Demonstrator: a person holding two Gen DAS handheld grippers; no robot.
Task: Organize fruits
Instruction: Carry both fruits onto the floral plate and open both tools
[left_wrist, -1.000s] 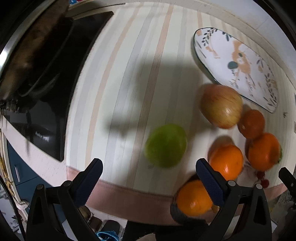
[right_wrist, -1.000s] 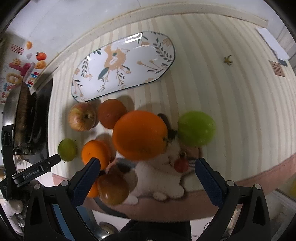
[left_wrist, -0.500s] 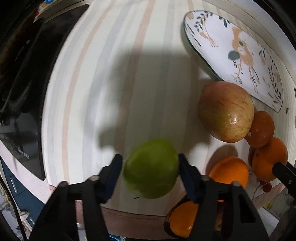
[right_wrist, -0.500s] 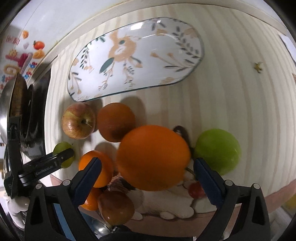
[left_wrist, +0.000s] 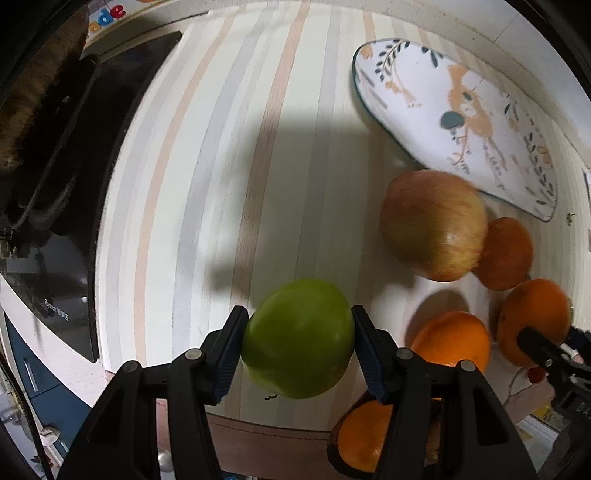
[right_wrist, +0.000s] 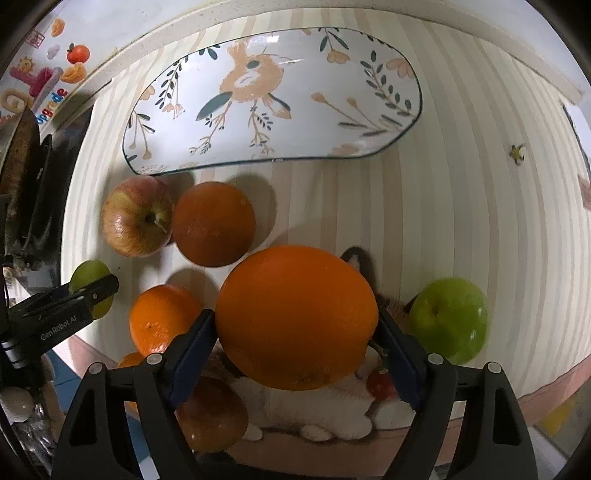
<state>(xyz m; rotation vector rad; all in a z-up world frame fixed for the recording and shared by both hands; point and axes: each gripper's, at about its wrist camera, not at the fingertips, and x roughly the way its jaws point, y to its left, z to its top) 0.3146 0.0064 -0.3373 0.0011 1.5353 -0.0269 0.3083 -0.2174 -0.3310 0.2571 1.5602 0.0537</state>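
My left gripper (left_wrist: 297, 341) is shut on a green apple (left_wrist: 298, 338) near the table's front edge; it also shows in the right wrist view (right_wrist: 92, 291). My right gripper (right_wrist: 295, 332) is shut on a large orange (right_wrist: 297, 315), which also shows in the left wrist view (left_wrist: 532, 321). A red-yellow apple (right_wrist: 136, 216), a dark orange (right_wrist: 214, 223) and a bright orange (right_wrist: 162, 317) lie on the striped cloth. A second green apple (right_wrist: 448, 319) lies at the right. The oval flowered plate (right_wrist: 273, 99) lies behind the fruit with nothing on it.
A black stove top (left_wrist: 55, 155) with a pan is at the left. A cat-shaped mat (right_wrist: 332, 413) lies at the front edge with a brown fruit (right_wrist: 212, 417) and a small red tomato (right_wrist: 380, 382). A wall runs behind the plate.
My left gripper has closed on the green apple. My right gripper has closed on the large orange and moved nearer the plate.
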